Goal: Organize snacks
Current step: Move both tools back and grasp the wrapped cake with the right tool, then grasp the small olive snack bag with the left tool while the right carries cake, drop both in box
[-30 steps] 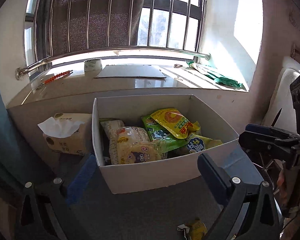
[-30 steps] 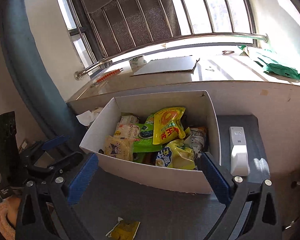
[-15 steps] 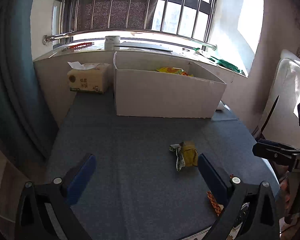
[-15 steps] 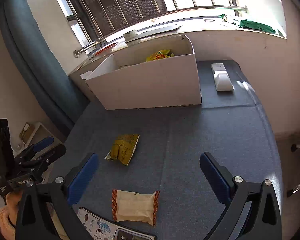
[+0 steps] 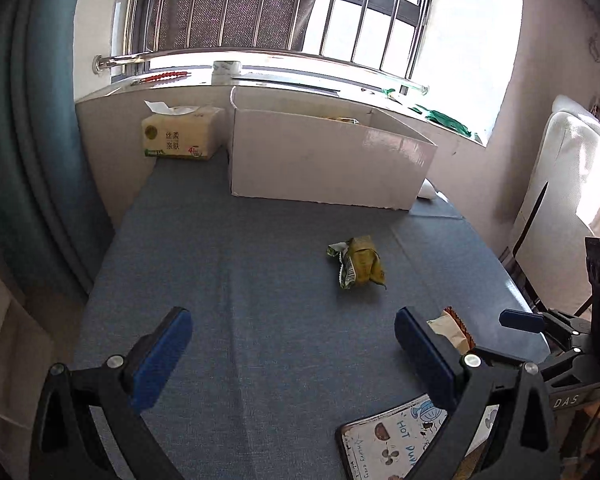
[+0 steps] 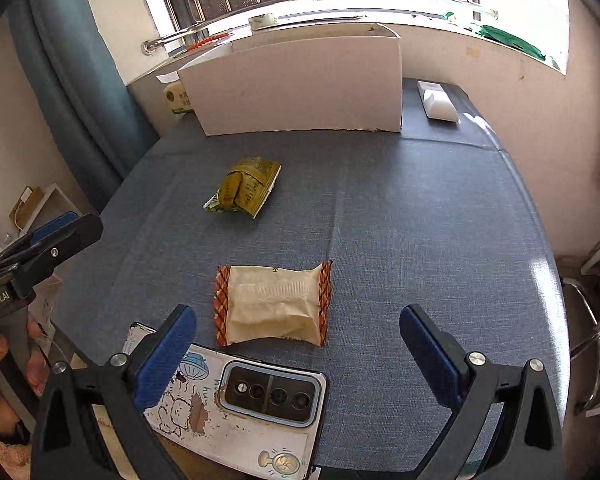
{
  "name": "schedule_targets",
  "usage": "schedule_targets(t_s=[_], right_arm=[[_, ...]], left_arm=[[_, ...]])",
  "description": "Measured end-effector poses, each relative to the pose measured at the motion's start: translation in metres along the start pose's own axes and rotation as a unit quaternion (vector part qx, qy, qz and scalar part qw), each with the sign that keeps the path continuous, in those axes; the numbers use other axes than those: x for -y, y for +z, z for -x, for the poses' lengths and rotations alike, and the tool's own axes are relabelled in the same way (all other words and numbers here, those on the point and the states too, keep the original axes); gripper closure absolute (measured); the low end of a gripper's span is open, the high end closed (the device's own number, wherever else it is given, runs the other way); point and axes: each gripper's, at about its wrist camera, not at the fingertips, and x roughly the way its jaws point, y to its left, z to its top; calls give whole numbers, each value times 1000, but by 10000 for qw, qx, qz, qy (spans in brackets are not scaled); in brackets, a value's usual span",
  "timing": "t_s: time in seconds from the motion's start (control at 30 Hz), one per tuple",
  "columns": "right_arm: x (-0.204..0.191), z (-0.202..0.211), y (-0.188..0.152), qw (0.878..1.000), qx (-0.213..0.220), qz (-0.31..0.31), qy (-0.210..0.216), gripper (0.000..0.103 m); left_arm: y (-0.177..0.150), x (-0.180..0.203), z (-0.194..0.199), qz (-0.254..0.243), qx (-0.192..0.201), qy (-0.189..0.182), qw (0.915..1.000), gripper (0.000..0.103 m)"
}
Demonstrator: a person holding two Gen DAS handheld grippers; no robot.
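A crumpled yellow-green snack packet (image 5: 360, 262) (image 6: 244, 190) lies mid-table. A cream snack pack with orange checked ends (image 6: 274, 306) (image 5: 452, 330) lies near the front edge. The white cardboard box (image 5: 324, 160) (image 6: 296, 84) stands at the far side; its contents are almost hidden from here. My left gripper (image 5: 292, 352) is open over bare cloth, left of both packets. My right gripper (image 6: 298, 346) is open, with the cream pack just ahead between its fingers' line. Neither holds anything.
A phone in a cartoon case (image 6: 240, 404) (image 5: 392, 440) lies at the front edge. A tissue pack (image 5: 182, 138) sits left of the box, a white remote (image 6: 438, 102) to its right. Blue curtain at left, chair (image 5: 568, 200) at right.
Both grippers have pulled back from above the box to the near side of the table. The box interior has dropped out of sight; the two loose packets and phone came into view.
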Motion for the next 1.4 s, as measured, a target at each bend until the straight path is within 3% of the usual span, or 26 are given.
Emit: schedule_targets(t_s=[0.17,0.43,0.5,0.6,0.67,0.77,1.07,1.4], right_arm=[[-16,-9,4,9997,-119,203,-73,0],[-27,-41,-1,9960,-685,412,-393,0],[-25,-44,-4,9967,-694,339,-261,0],[-30,-44,-5,9946,-624,621,-553,15],[-29,-41,-4,9952,-506,645,-536,34],[-25,-38,-3,9963,-464,617,-383,40],[0,-5,7,9993,89,304,-209,44],[32,22,5,9991,364,-127,-182,44]], left_arm=[[-2,-4,1,39,-20,22,10000,0],[-7,-15,-2,193,-125,33,9997,0],[-9,-16,-5,233,-167,-22,9996,0],[-12,-15,-10,190,-250,10,9995,0],[-13,-15,-14,201,-306,-62,9993,0],[-14,-14,-18,224,-383,-66,9990,0],[8,11,-40,-208,-410,-242,9987,0],[39,59,-130,-774,-1000,-38,9920,0]])
